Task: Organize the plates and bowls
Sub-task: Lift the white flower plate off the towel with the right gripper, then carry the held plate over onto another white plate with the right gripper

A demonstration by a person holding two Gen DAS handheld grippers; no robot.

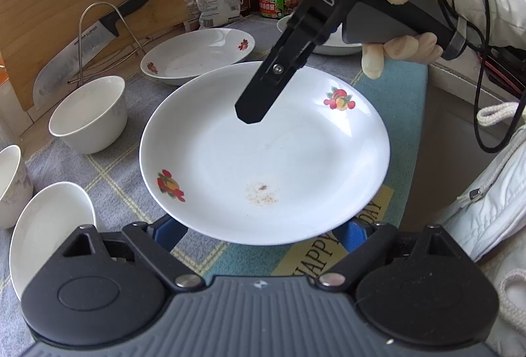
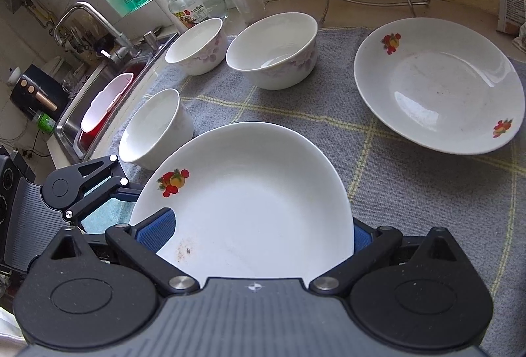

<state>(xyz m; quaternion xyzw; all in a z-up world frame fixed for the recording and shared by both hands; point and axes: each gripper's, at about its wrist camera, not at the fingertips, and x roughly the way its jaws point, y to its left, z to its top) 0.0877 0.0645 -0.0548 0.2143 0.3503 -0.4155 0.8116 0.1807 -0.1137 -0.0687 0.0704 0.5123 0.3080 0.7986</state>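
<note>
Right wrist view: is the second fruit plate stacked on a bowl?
No. The second fruit plate lies alone on the grey cloth, apart from the three bowls to its left.

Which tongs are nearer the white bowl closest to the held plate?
Left. The left tongs grip the flowered plate on the side next to that bowl; the right tongs hold it farther round the rim.

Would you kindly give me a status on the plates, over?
Left gripper and right gripper both clamping white fruit-print ceramic plate. Matching second plate, three white bowls alongside on grey checked cloth.
</note>
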